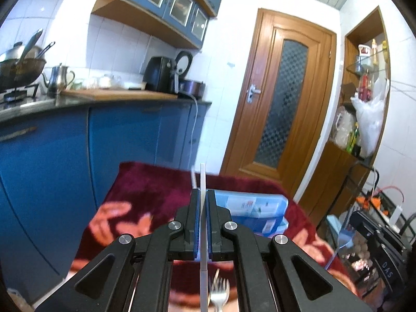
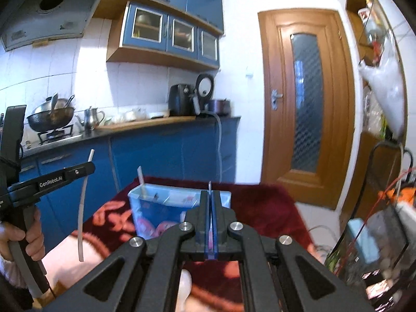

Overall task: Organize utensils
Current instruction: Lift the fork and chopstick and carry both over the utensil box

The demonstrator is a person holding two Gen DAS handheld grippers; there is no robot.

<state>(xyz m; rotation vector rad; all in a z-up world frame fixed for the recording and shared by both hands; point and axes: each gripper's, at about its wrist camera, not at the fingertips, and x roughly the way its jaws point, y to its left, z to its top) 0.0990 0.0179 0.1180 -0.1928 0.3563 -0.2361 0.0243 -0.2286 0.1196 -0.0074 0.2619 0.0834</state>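
Note:
My left gripper (image 1: pixel 202 195) is shut on a thin white chopstick (image 1: pixel 203 182), held upright above the red patterned cloth (image 1: pixel 145 195). The same gripper (image 2: pixel 85 167) and chopstick (image 2: pixel 81 208) show at the left of the right wrist view. A metal fork (image 1: pixel 219 292) lies on the cloth below the left gripper. My right gripper (image 2: pixel 210 195) is shut on a thin metal utensil handle (image 2: pixel 210 185), with a white spoon-like bowl (image 2: pixel 186 286) below the fingers. A light blue plastic box (image 2: pixel 166 208) stands just ahead, with a white utensil (image 2: pixel 141 182) upright in it. The box also shows in the left wrist view (image 1: pixel 257 208).
A blue kitchen counter (image 1: pixel 104 98) with a wok, kettle and air fryer runs along the left. A wooden door (image 1: pixel 280 98) stands beyond the table. Shelves with bags and bottles (image 1: pixel 364 109) and a wire rack (image 1: pixel 377 228) crowd the right side.

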